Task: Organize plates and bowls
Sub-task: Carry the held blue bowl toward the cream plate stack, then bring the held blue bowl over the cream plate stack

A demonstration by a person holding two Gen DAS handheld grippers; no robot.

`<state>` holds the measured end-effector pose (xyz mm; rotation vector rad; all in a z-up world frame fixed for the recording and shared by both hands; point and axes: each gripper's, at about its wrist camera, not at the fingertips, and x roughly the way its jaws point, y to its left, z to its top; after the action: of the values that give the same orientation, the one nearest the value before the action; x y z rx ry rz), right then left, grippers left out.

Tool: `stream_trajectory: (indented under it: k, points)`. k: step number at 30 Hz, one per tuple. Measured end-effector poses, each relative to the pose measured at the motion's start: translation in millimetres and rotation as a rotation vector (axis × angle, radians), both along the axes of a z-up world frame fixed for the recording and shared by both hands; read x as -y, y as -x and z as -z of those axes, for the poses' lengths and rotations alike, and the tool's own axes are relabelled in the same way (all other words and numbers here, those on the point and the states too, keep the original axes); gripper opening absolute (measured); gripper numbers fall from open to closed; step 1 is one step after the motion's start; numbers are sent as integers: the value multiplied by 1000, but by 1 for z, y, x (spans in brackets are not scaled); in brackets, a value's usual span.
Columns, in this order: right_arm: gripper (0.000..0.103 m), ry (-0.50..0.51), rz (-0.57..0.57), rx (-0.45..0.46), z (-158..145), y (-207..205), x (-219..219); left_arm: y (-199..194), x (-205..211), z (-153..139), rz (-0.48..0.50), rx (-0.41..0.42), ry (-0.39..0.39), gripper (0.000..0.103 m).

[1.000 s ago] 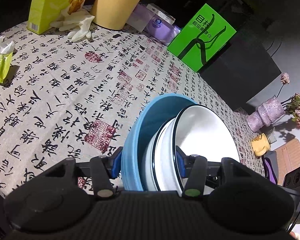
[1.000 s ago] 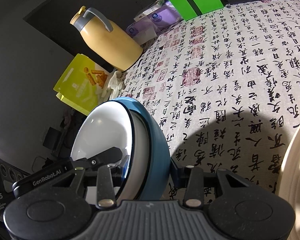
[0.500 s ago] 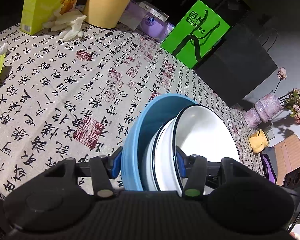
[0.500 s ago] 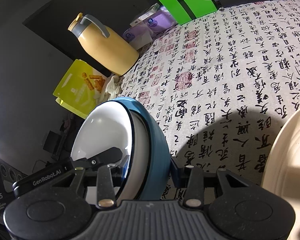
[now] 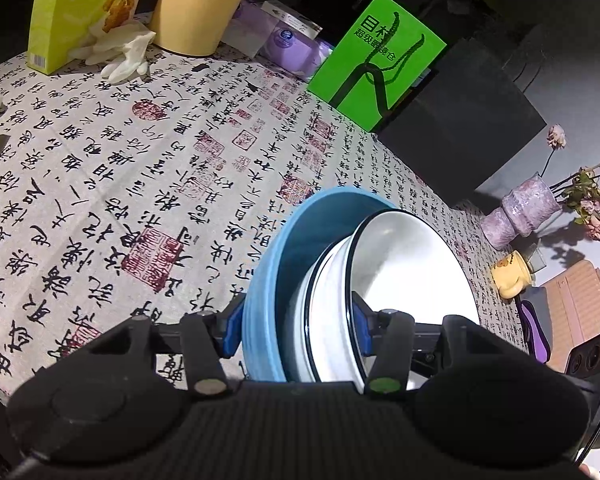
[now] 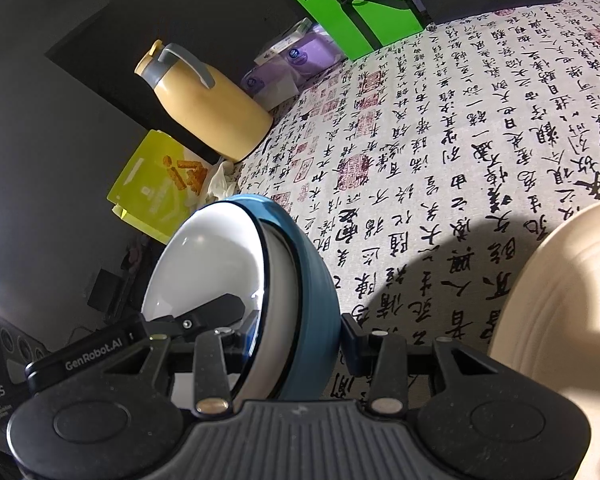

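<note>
Left wrist view: the left gripper (image 5: 298, 326) was pinching a nested stack held on edge above the calligraphy tablecloth (image 5: 100, 168), its blue pads pressed against both sides. The stack was one blue bowl (image 5: 268, 272) on the outside with white bowls (image 5: 412, 280) tucked inside; I counted two black rims, so probably two white ones, three pieces total. Up past the stack were one yellow thermos jug (image 5: 196, 4), one snack box (image 5: 76, 8) and a pair of white gloves (image 5: 120, 50) beside that jug, plus one green bag (image 5: 380, 56).

Right wrist view: the right gripper (image 6: 296, 340) was clamped on the same stack from its opposite edge, so the blue bowl (image 6: 312, 280) and the white bowls (image 6: 208, 264) hung between both tools, off the cloth. One cream plate (image 6: 560, 300) sat on the tablecloth (image 6: 460, 140) just right of the stack, partly cut off at the frame edge.

My read: this was the carry step, bowls already nested. The next move probably calls for lowering the stack flat onto the cream plate, keeping both grips even so nothing slides out.
</note>
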<state>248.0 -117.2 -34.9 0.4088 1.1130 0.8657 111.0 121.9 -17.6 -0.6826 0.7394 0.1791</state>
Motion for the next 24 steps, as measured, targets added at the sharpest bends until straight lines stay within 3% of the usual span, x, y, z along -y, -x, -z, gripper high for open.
stream_trajectory:
  k: [24]
  points:
    - [40, -29, 45, 10, -4, 1, 42, -6, 40, -11, 44, 10, -31, 51]
